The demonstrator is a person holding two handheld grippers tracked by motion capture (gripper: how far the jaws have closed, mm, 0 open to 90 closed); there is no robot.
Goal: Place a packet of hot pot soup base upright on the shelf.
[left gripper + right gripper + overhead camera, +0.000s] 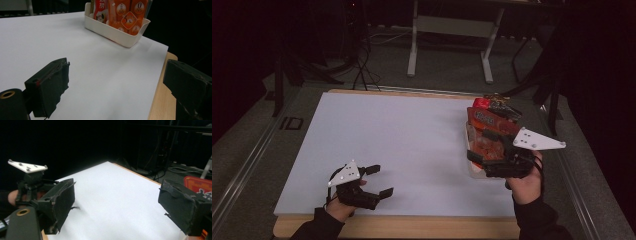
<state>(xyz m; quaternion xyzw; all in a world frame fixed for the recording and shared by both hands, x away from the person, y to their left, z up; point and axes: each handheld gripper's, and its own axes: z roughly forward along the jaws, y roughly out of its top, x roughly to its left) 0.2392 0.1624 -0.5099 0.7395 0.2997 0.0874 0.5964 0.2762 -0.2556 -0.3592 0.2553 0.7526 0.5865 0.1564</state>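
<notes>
While the left gripper (374, 181) rests open-jawed near the worktop's (412, 145) front edge, the right gripper (482, 150), jaws spread and empty, hovers at the snack bin (113, 33), probably needing to close on one orange packet (492, 125) next.

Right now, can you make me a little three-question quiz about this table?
1. True or false: the left gripper holds a packet.
2. What stands in the white tray? A) orange snack packets B) cups C) pens
3. Which gripper is beside the tray?

Key:
1. False. Its fingers are apart over bare white table.
2. A.
3. The right gripper, open.
</notes>
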